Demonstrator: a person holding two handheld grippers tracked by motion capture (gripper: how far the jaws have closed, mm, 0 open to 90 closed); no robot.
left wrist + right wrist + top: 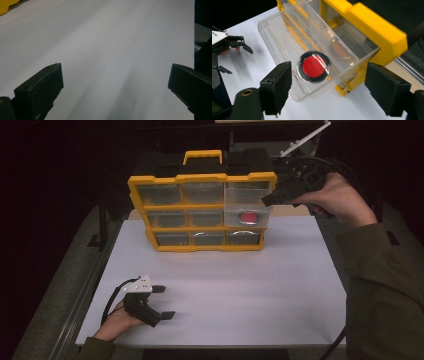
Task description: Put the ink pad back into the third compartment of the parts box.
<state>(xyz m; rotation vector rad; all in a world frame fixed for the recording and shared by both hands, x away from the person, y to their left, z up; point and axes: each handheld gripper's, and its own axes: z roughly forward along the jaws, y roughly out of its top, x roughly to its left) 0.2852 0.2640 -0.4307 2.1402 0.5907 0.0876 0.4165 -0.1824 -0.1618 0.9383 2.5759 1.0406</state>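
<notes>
High view: a yellow organizer (200, 212) with clear drawers in three rows of three is being seen standing at the far side of the white bench (225, 295). Its yellow handle (202, 156) is being shown on top. One clear drawer (246, 209), right column, middle row, is being seen pulled out toward the person. A round red-centred disc (248, 217) with a dark rim is being seen lying inside it.

The right gripper (272, 197) is being held by the right hand (340, 197) just beside the drawer's upper right corner. Contact with the drawer cannot be told. Right gripper view: its fingers (277, 87) are being held spread wide, nothing between them. The drawer (287, 42) is being seen just beyond the fingertips, with the disc (313, 66) lying on the drawer floor between the two fingers and slightly past them. The organizer frame (372, 27) is being seen beyond the finger on the right.

The left gripper (164, 301) is being held low by the left hand (117, 320) at the near left of the bench, well apart from the organizer. Left gripper view: its fingers (42, 87) are being held spread wide, with bare bench (105, 50) between and beyond them. A yellow corner (6, 6) is being seen well past the finger on the left.
</notes>
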